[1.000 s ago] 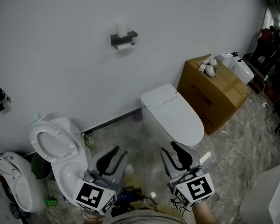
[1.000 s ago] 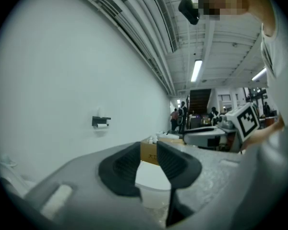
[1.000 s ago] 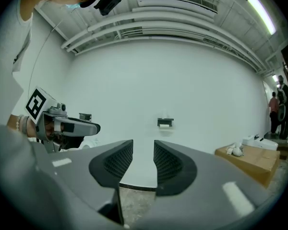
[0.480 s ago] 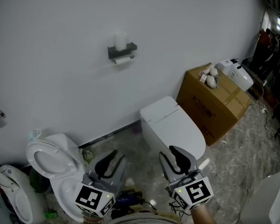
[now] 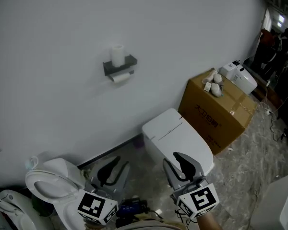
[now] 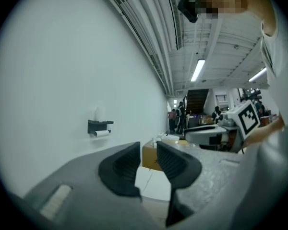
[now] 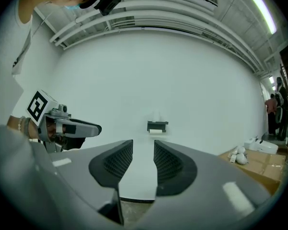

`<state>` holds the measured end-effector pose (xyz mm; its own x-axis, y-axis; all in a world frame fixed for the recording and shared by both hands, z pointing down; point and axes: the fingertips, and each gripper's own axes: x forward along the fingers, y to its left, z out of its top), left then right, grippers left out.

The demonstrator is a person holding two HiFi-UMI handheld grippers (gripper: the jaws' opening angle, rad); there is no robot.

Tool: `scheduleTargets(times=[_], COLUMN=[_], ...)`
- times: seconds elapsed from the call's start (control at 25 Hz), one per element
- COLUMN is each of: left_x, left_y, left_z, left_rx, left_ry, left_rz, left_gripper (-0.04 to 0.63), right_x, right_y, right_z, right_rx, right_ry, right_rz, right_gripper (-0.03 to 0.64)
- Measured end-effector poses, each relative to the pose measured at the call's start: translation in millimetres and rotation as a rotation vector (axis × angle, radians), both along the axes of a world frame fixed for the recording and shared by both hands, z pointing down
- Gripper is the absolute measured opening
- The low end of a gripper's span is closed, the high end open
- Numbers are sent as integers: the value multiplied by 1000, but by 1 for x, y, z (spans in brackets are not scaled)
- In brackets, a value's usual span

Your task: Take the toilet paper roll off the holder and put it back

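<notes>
A dark wall holder (image 5: pixel 119 66) hangs high on the white wall. One white toilet paper roll (image 5: pixel 121 77) lies under its shelf, and a second roll (image 5: pixel 117 55) stands upright on top. Both grippers are low in the head view, far from the wall. My left gripper (image 5: pixel 116 166) is open with nothing between its pads. My right gripper (image 5: pixel 175 161) is also open and empty. The left gripper view has the holder (image 6: pixel 100 124) up and to the left of my left gripper (image 6: pixel 148 150). In the right gripper view, the holder (image 7: pixel 157 126) is just above my right gripper (image 7: pixel 143 147).
A closed white toilet (image 5: pixel 177 135) stands on the floor below and to the right of the holder. Beside it is a cardboard box (image 5: pixel 218 107) with small white items on top. An open-lidded toilet (image 5: pixel 53 186) is at the lower left. People stand far off at the right.
The head view has lifted toward the wall, so the holder now sits lower and further left in it. Both grippers stay low with their jaws as they were.
</notes>
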<state>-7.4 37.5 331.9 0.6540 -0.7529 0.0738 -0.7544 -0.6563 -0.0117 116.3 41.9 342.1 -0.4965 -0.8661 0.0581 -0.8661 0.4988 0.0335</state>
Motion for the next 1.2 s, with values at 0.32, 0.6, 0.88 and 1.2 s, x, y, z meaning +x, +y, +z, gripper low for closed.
scheduleTargets(times=[0.32,0.6,0.88,1.2], left_x=[-26,-49,-63,-70], left_y=[-65,-99,-118,-144], left_z=[-1,1,6,2], left_rx=[-3,-10,-26,1], left_ry=[7,-7,-3,-22], left_rz=[-17,-33,-54,-91], left_gripper=[95,101,114,117], right_x=[-23,-46,-54,-64], right_y=[-68,-105,-130,-165], right_z=[-2,0,0,-7], right_rx=[-3,-13,-28,3], right_ry=[14,10,-20,5], right_rz=[-13,-43,-61,-108], right_gripper=[123,123,140,153])
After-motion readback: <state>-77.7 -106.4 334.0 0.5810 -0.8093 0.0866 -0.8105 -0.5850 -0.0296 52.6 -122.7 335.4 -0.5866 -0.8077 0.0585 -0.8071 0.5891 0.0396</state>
